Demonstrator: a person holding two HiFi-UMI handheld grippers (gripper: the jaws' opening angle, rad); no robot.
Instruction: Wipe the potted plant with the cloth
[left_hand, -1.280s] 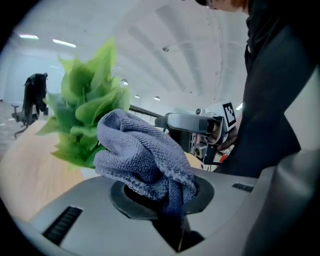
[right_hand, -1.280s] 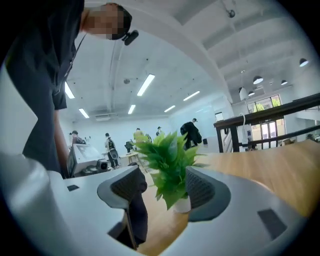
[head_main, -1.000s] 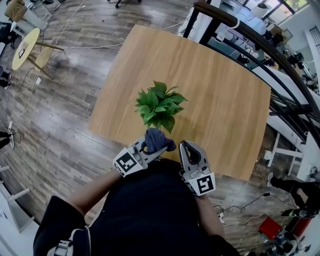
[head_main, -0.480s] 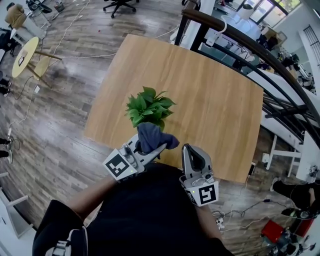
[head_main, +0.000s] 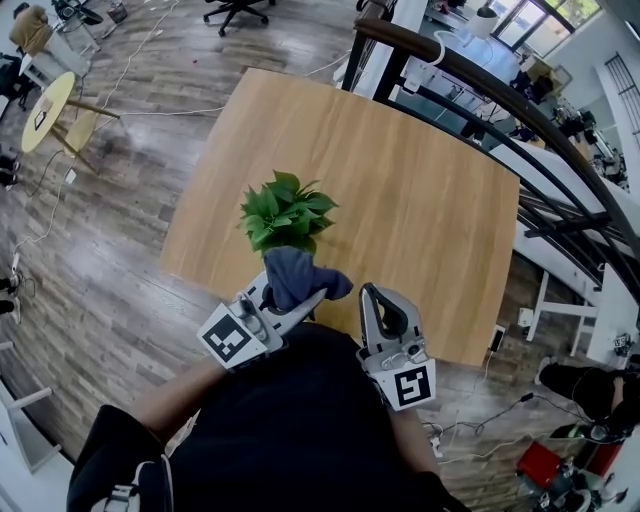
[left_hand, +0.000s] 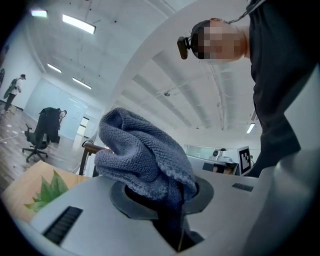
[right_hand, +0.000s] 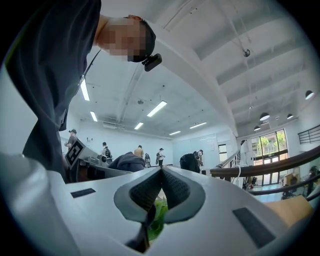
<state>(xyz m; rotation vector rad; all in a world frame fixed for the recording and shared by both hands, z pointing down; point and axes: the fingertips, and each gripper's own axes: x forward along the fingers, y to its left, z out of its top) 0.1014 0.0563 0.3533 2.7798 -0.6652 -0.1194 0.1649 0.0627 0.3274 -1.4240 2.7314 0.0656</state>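
A small potted plant (head_main: 285, 213) with green leaves stands on the wooden table (head_main: 420, 200), near its front-left part. My left gripper (head_main: 300, 298) is just in front of the plant, at the table's near edge, shut on a bunched blue-grey cloth (head_main: 295, 275). In the left gripper view the cloth (left_hand: 145, 155) bulges out above the gripper (left_hand: 167, 200) and a few leaves (left_hand: 50, 192) show at lower left. My right gripper (head_main: 376, 292) hangs beside it to the right, shut and holding nothing. Its pads meet in the right gripper view (right_hand: 161, 172), with green leaves (right_hand: 159, 220) seen behind the gap.
A dark curved handrail (head_main: 500, 90) with railing posts runs along the table's far right side. A round yellow side table (head_main: 45, 100) stands far left, an office chair (head_main: 235, 10) at the top. Cables lie on the wood floor (head_main: 110, 260).
Both grippers have come up a little toward the head camera, mostly early in the second. The cloth has stayed in the left jaws. The plant has not moved on the table.
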